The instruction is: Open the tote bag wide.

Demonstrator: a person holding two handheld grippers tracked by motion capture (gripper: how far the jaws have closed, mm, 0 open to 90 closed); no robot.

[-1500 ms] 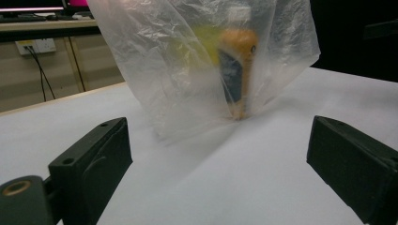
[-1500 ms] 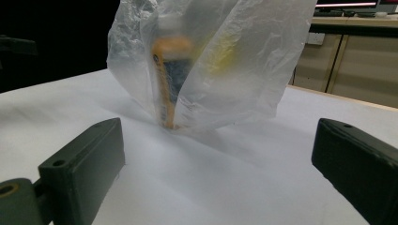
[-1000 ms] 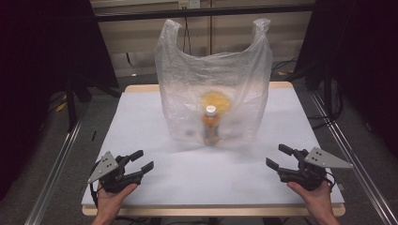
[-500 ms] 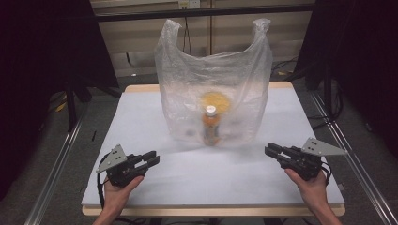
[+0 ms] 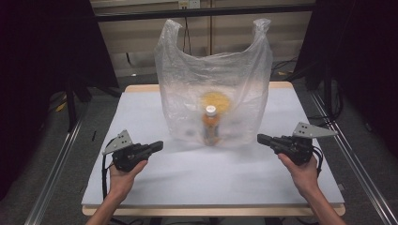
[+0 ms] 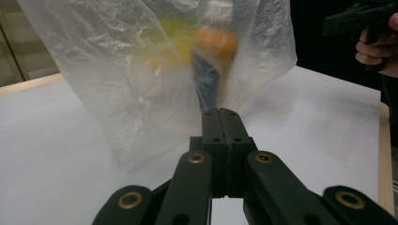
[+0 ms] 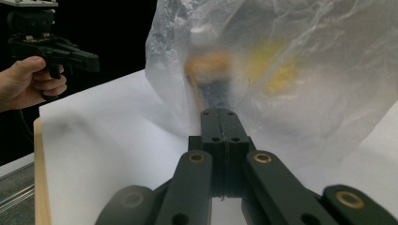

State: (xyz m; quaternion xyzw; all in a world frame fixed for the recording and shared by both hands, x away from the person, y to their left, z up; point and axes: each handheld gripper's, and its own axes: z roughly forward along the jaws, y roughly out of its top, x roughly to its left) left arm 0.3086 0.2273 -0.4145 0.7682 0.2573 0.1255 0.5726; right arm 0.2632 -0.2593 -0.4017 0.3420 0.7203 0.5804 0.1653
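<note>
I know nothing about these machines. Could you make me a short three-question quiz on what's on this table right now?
1. True or false: the bottle stands inside the plastic bag.
2. Are the jaws of the left tool and the right tool open or shut?
3. Which is touching the bag: A) left tool, B) right tool, C) neither?

Key
1. True; it stands upright, orange, with a white cap.
2. Shut, with nothing between them; both have just been closing.
3. C; both point at the bag, apart from it.
</note>
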